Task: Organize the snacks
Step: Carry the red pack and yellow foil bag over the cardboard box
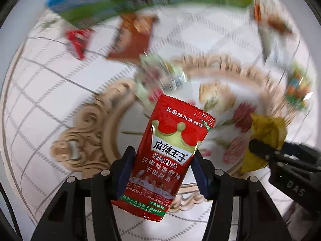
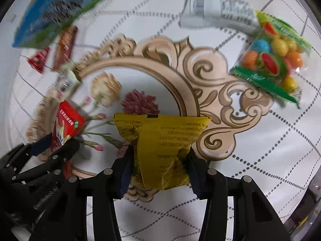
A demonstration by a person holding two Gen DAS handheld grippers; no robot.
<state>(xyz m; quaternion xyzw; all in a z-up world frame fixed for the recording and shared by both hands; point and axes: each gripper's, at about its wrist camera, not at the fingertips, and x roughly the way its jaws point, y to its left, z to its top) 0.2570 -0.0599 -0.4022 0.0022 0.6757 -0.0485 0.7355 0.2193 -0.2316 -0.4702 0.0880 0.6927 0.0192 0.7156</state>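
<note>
- Tablecloth [image 2: 260,160]: white, crossed by dotted grey lines, with a beige scrolled frame and printed flowers at its middle; both grippers hang above this frame
- Blue-and-green box [image 2: 50,14]: at the far left edge of the cloth, blurred; probably the likeliest place to gather the snacks, though that is a judgement only
- Bag of coloured candy balls [image 2: 270,58]: flat on the cloth at the far right, well apart from both grippers
- Yellow packet [image 2: 162,150]: clamped between the two fingers of the right gripper [image 2: 160,160], lifted clear of the cloth, its sealed edge pointing away from the camera
- Red spicy-strip sachet [image 1: 170,150]: clenched across its lower half by the left gripper [image 1: 162,164], long axis running forward along the fingers, tilted slightly right
- Brown packet [image 1: 132,38] and small red packet [image 1: 78,42]: on the cloth at the far left, just beside the box
- Key relation: the box lies ahead and to the left of both grippers; the left gripper is nearer, so its sachet would probably go first
</note>
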